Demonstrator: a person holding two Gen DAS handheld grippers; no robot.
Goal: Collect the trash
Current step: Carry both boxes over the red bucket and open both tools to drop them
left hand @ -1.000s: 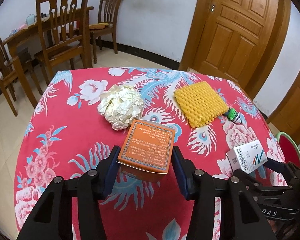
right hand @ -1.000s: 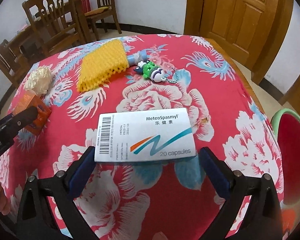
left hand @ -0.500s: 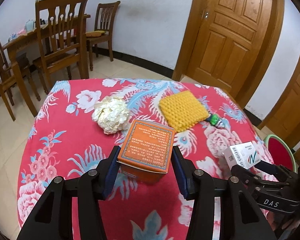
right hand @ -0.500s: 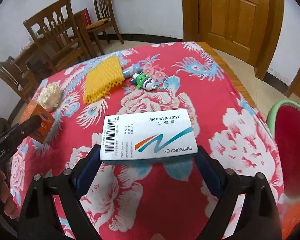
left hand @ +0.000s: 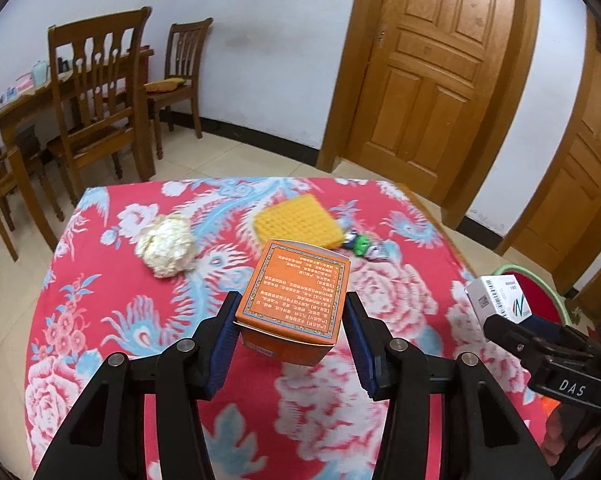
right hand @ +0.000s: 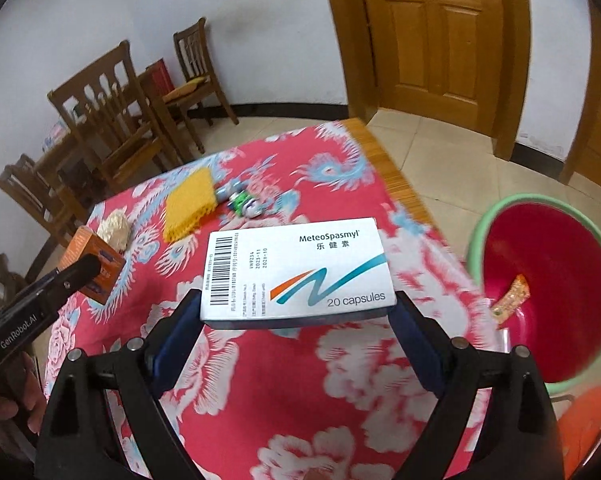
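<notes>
My left gripper (left hand: 290,326) is shut on an orange box (left hand: 296,296) and holds it above the red floral tablecloth (left hand: 140,320). My right gripper (right hand: 298,316) is shut on a white MeteoSpasmyl medicine box (right hand: 296,270), held above the table near its right edge. The orange box also shows at the left of the right wrist view (right hand: 94,266), and the white box at the right of the left wrist view (left hand: 498,298). A crumpled paper ball (left hand: 166,246) lies on the cloth. A red bin with a green rim (right hand: 556,288) stands on the floor to the right, with an orange wrapper (right hand: 512,298) inside.
A yellow knitted pad (left hand: 298,220) and a small green toy (left hand: 360,244) lie at the far side of the table. Wooden chairs (left hand: 96,120) and a dining table stand at the back left. A wooden door (left hand: 432,80) is behind the table.
Both grippers have risen with their boxes and pulled back from the table. The right gripper has swung right, bringing the red bin into its view.
</notes>
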